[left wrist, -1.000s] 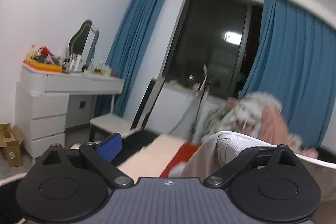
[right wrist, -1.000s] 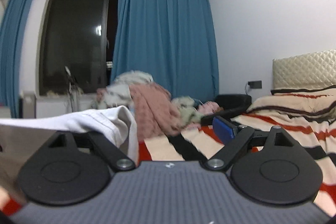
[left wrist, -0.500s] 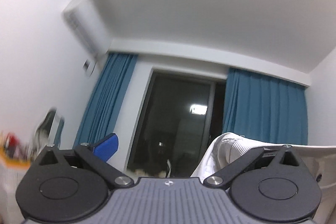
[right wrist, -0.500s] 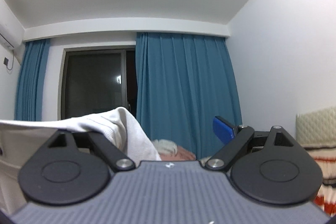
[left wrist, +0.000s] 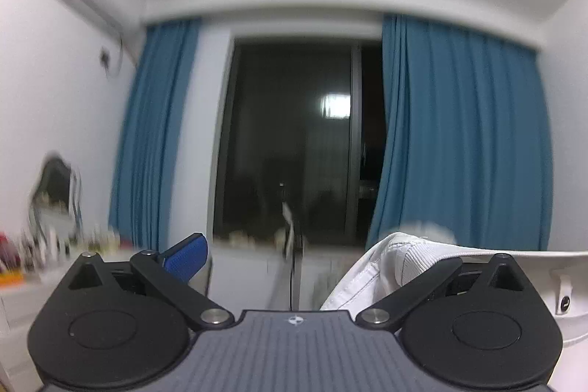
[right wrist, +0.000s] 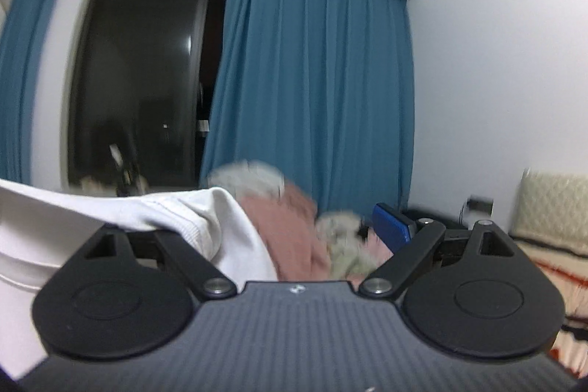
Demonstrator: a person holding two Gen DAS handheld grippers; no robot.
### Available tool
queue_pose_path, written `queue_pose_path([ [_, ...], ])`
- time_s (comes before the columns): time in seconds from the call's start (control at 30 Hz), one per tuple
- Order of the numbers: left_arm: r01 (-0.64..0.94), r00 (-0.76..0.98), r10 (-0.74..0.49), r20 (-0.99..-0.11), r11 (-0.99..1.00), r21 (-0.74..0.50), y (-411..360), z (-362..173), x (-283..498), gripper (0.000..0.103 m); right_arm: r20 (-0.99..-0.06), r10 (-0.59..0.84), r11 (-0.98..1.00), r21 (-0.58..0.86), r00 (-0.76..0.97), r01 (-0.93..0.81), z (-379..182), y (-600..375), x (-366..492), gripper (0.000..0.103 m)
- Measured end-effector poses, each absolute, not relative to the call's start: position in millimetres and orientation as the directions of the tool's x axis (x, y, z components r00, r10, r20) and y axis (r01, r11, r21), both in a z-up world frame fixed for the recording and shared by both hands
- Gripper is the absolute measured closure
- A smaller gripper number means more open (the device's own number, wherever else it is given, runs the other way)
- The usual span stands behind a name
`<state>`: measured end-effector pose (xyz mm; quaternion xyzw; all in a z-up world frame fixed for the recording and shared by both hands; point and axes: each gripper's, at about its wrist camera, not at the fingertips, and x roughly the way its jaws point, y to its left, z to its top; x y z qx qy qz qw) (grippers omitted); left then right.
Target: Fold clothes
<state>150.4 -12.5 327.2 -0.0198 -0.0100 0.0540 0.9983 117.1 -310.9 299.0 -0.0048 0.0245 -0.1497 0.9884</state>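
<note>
A white garment (left wrist: pixel 397 263) with a ribbed hem hangs over the right finger of my left gripper (left wrist: pixel 294 256) and stretches off to the right. Only the left finger's blue pad (left wrist: pixel 185 256) shows, far from the cloth, so the jaws stand wide apart. In the right wrist view the same white garment (right wrist: pixel 205 215) lies over the left finger of my right gripper (right wrist: pixel 286 226) and runs off to the left. The blue pad (right wrist: pixel 391 226) of its right finger stands bare, well away. Both covered fingers are hidden by cloth.
Blue curtains (right wrist: pixel 312 79) and a dark window (left wrist: pixel 290 142) lie ahead. A pile of pink and grey clothes (right wrist: pixel 290 223) sits past the right gripper. A striped bed (right wrist: pixel 551 267) and padded headboard are at right. A white dresser with a mirror (left wrist: pixel 55 186) is at left.
Both views swung up from the bed toward the ceiling, then tipped part of the way back down. The white garment stayed on the same fingers throughout.
</note>
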Motion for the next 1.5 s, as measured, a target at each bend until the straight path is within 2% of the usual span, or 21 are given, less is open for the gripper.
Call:
queue_pose_path([
  [0.37,-0.146,0.909,0.147,-0.391,0.989,0.031,-46,28,478,0.0,-0.396,-0.303,0.952,-0.09,0.867,0.292,26,-322,399,0.014],
  [0.5,-0.112,0.835,0.11,-0.54,0.993,0.03,-20,-59,563,0.0,-0.516,-0.271,0.961,-0.105,0.813,0.254,-41,-313,460,0.014],
  [0.53,-0.095,0.809,0.091,-0.58,0.995,0.023,-16,-78,582,0.003,-0.554,-0.251,0.967,-0.105,0.794,0.232,-52,-313,473,0.014],
  [0.67,-0.005,0.701,0.055,-0.712,0.997,0.072,-16,-124,620,0.003,-0.697,-0.174,0.985,-0.137,0.696,0.108,-81,-304,509,0.014],
  [0.77,0.097,0.627,0.01,-0.779,0.991,0.09,-19,-117,628,0.003,-0.734,-0.142,0.987,-0.156,0.664,0.038,-79,-298,516,0.014],
  [0.87,0.175,0.618,-0.073,-0.783,0.983,0.047,-17,-95,615,0.001,-0.743,-0.011,1.0,-0.002,0.669,0.014,-63,-302,511,0.014],
  [0.97,0.201,0.662,-0.116,-0.74,0.979,0.026,-15,-66,594,0.0,-0.723,0.069,0.99,0.134,0.687,0.042,-45,-305,498,0.014],
  [1.1,0.186,0.739,-0.115,-0.664,0.982,0.036,-13,-28,544,0.0,-0.652,0.075,0.985,0.166,0.755,0.046,-7,-298,455,0.014],
  [1.33,0.16,0.78,-0.11,-0.616,0.987,0.027,-7,7,373,0.0,-0.532,0.039,0.986,0.157,0.846,0.053,50,-287,331,0.014],
  [1.5,0.14,0.804,-0.106,-0.585,0.99,0.014,-3,31,245,0.0,-0.511,-0.005,0.988,0.132,0.859,0.084,61,-276,212,0.014],
])
